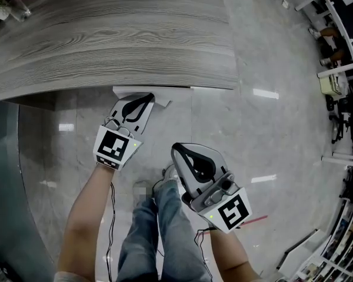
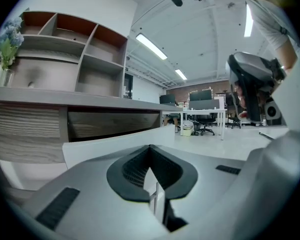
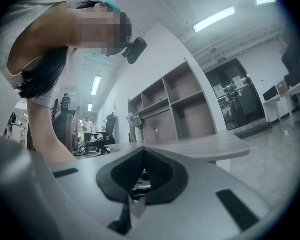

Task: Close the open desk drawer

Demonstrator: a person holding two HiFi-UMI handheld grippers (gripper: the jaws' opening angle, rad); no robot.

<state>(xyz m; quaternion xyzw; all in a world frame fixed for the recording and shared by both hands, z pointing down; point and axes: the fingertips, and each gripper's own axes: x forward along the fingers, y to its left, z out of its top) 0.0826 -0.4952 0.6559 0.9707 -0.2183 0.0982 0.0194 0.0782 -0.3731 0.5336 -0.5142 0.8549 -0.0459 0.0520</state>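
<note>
The counter (image 1: pixel 106 40) fills the upper left of the head view. The drawer (image 1: pixel 165 91) sticks out from under its lower edge, near the middle of the frame. The left gripper (image 1: pixel 140 103) lies just below, its tip over the drawer's front. The right gripper (image 1: pixel 185 157) is lower and more to the right, apart from the drawer. The floor (image 1: pixel 270 128) takes the right side.

Bright ceiling strip lights (image 2: pixel 151 46); glare on floor (image 1: pixel 265 93); strong fisheye edges; backgrounds perhaps slightly soft.
</note>
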